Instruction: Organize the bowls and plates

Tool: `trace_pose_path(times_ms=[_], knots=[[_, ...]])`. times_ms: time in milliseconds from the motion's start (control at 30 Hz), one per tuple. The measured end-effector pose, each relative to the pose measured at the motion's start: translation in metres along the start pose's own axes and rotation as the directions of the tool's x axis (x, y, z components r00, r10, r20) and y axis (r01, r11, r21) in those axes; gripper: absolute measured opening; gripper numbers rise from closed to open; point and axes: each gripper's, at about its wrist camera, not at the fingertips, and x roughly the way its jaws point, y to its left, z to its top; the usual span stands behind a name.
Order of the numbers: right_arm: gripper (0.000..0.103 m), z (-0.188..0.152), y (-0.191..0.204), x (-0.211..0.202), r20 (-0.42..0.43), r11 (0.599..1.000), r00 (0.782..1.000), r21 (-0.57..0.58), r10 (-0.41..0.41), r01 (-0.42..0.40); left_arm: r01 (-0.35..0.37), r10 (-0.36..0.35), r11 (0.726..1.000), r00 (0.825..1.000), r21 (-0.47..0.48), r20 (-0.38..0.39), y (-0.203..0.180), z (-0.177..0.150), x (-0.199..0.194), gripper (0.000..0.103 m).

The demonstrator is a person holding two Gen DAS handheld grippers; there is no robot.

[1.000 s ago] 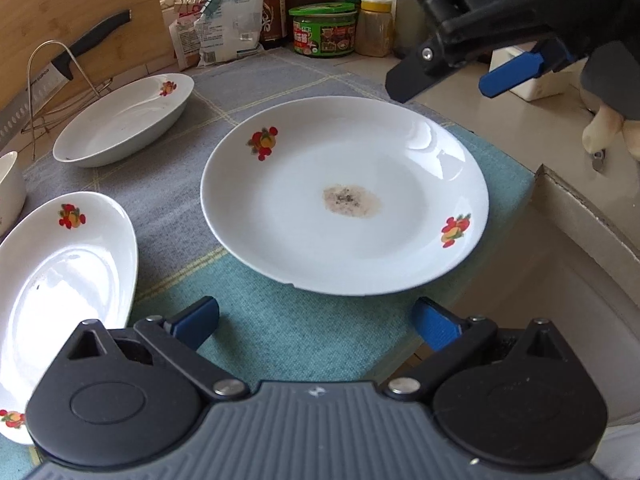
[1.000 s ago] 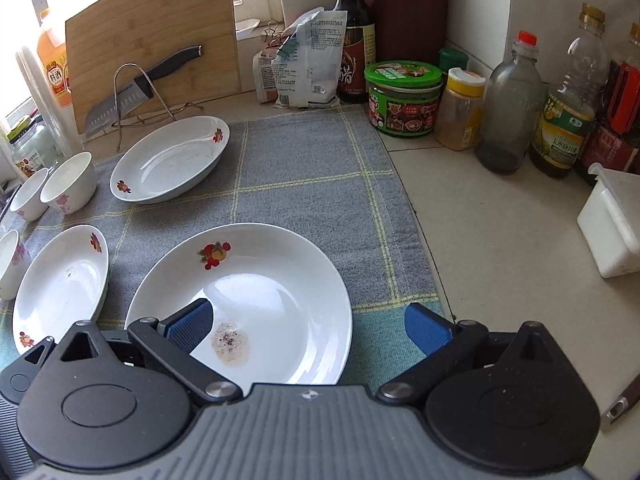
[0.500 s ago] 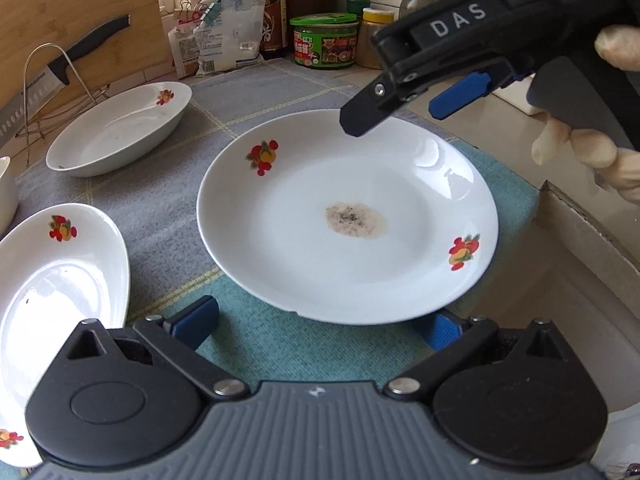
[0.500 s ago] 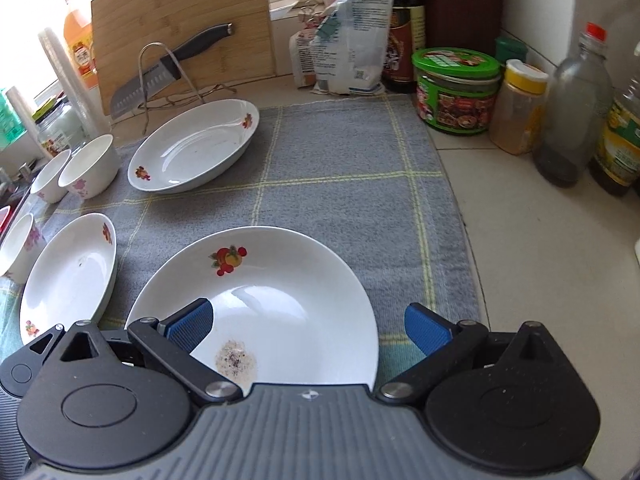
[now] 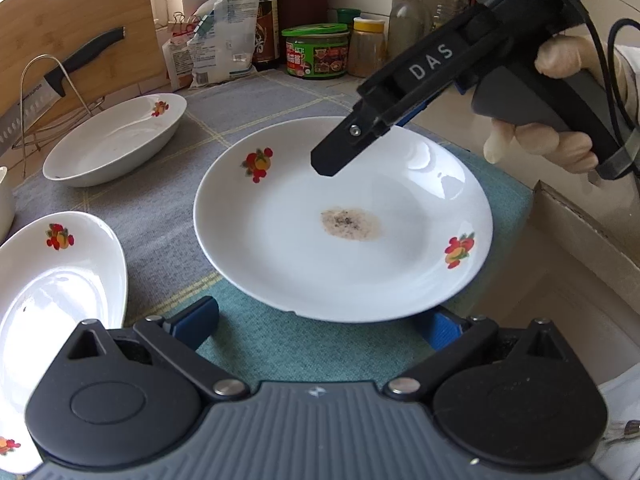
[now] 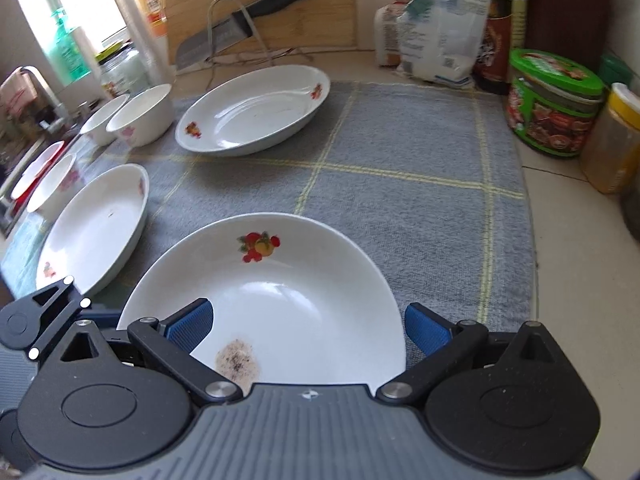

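Two spread claws, left claw [image 5: 324,318] and right claw [image 6: 308,322], flanking stained plate [image 5: 340,256].

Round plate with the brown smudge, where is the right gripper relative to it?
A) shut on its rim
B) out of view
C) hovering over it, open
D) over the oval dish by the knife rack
C: in the left wrist view the right gripper hangs above the plate, and its own view shows the fingers spread wide over the plate, gripping nothing.
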Motion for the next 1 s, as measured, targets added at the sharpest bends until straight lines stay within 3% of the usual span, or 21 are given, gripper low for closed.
trace_pose_path(times_ms=[300,767,1000], knots=[[0.103,0.004,-0.002,0.004,-0.049,0.993,0.995,-0.072,0.086,-0.089,0.045,-0.045,0.998,0.999,0.045,-0.001,-0.003,0.004,0.003,0.102],[0.103,0.013,-0.013,0.017,-0.070,0.979,0.980,-0.073,0.187,-0.192,0.068,-0.068,0.996,0.998,0.057,-0.014,-0.001,0.008,0.004,0.100],[0.103,0.013,-0.014,0.017,-0.072,0.977,0.977,-0.057,0.201,-0.205,0.074,-0.073,0.995,0.997,0.071,-0.020,-0.002,0.011,0.005,0.100]])
